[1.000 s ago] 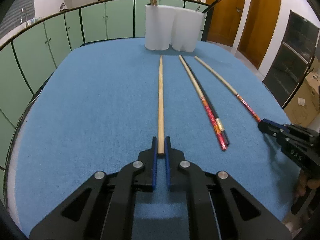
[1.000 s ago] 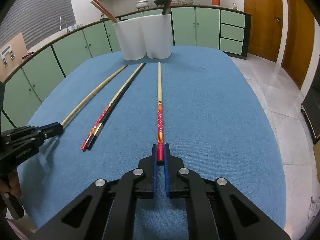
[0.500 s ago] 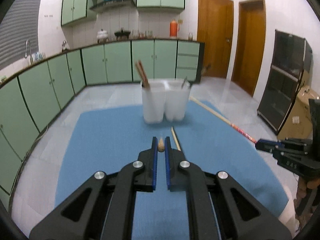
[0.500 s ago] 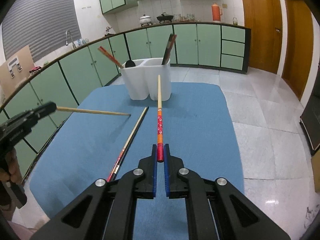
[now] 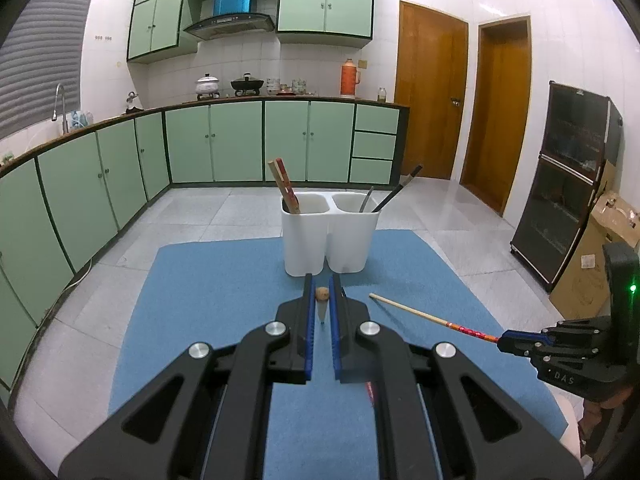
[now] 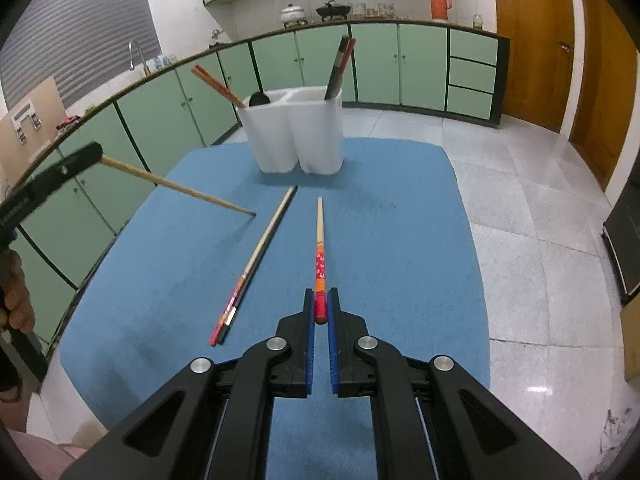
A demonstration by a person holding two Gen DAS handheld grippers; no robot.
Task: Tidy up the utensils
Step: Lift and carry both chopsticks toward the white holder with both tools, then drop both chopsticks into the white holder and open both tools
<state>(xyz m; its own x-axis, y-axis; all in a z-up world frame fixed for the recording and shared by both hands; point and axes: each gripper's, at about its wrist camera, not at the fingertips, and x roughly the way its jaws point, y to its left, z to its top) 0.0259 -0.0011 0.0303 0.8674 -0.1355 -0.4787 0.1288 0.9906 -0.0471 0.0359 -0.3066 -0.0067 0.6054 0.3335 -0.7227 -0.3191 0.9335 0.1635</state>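
A: State what changed.

B: Both chopsticks have left the table (image 6: 420,208). The left gripper (image 5: 321,300) is clamped on the plain wooden chopstick (image 6: 180,186), now held clear of the blue cloth. The right gripper (image 6: 319,308) is clamped on the red-patterned chopstick (image 6: 320,256), also raised.

A: Remaining items?

B: One chopstick pair (image 6: 256,256) lies on the cloth, between the two lifted ones.

A: Consequence for the task?

B: Pick-up appears complete. Next step is probably insertion into the white holder (image 6: 296,136), which stands at the far table edge.
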